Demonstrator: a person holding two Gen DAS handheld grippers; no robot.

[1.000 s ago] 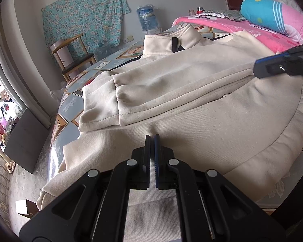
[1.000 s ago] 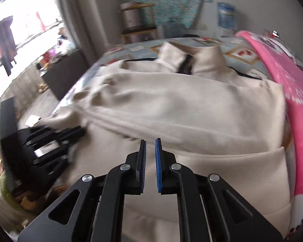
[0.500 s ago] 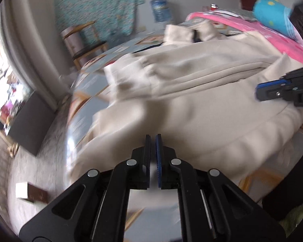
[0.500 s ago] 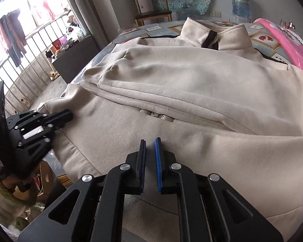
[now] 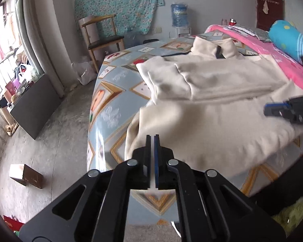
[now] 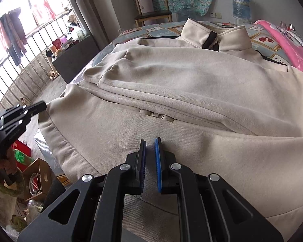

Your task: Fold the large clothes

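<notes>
Garment: your large cream fleece jacket (image 6: 192, 84) with a stand-up collar and dark zip lies spread flat on the bed (image 5: 111, 109), which is covered in a pale blue sheet printed with framed pictures; collar toward the far wall, hem toward you and over the near edge of the bed
Sleeves: both cream sleeves (image 6: 151, 80) are folded across the chest and stacked one on the other; their cuffs (image 5: 163, 80) end at the left side of the body panel
Left gripper: your black two-finger left gripper (image 5: 153, 139) has its jaws drawn together with only a thin slit between the pads; nothing is pinched in them; it hangs over the jacket's lower left corner at the bed's edge; in the right wrist view its tips sit just beside the hem's left corner (image 6: 22, 113); I cannot tell whether they touch the cloth
Right gripper: your black right gripper with blue pads (image 6: 150, 143) is closed to a narrow gap; no fabric sits between the pads; it points down at the lower body panel just below the zip
Right side: a pink blanket (image 6: 288, 46) lies touching the jacket's far right edge
Background: a wooden chair with a dark seat (image 5: 103, 38) and a blue water bottle (image 5: 179, 15) stand by the wall
</notes>
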